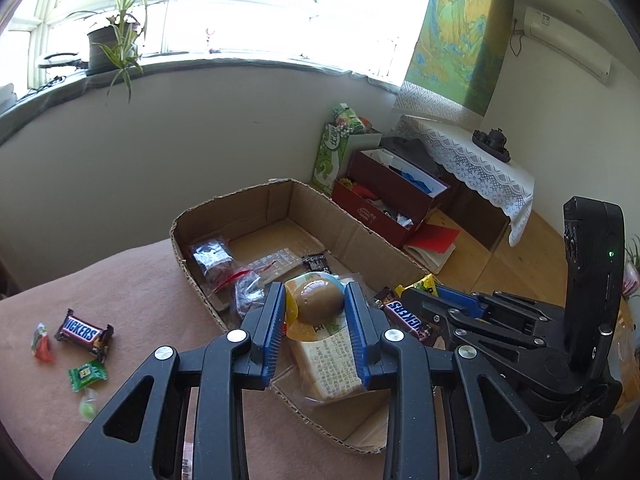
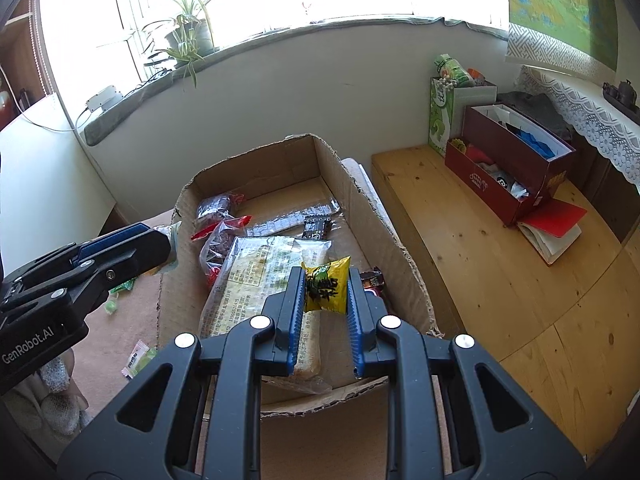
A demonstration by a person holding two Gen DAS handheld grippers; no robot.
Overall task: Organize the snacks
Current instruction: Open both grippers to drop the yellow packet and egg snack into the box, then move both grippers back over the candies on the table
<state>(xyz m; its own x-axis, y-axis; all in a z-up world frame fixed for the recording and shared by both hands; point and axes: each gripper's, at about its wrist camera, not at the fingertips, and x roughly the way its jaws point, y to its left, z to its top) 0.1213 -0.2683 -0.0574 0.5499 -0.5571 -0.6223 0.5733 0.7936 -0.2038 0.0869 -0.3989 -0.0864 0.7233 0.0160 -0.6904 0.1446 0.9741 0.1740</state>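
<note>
My left gripper (image 1: 316,304) is shut on a packaged brown egg snack (image 1: 320,300) and holds it over the near left edge of the open cardboard box (image 1: 240,204). My right gripper (image 2: 324,286) is shut on a small yellow snack packet (image 2: 326,286) above the box (image 2: 352,184). The box holds a large clear bread package (image 2: 256,280), dark snack bags (image 2: 216,206) and a Snickers bar (image 1: 406,316). Another Snickers bar (image 1: 82,334) and small candies (image 1: 87,374) lie on the brown cloth to the left.
A wooden bench (image 2: 500,264) runs to the right of the box, with red boxes (image 2: 516,168), a green bag (image 2: 442,116) and a red notebook (image 2: 554,232). A loose candy (image 2: 138,358) lies on the cloth. A wall stands behind the box.
</note>
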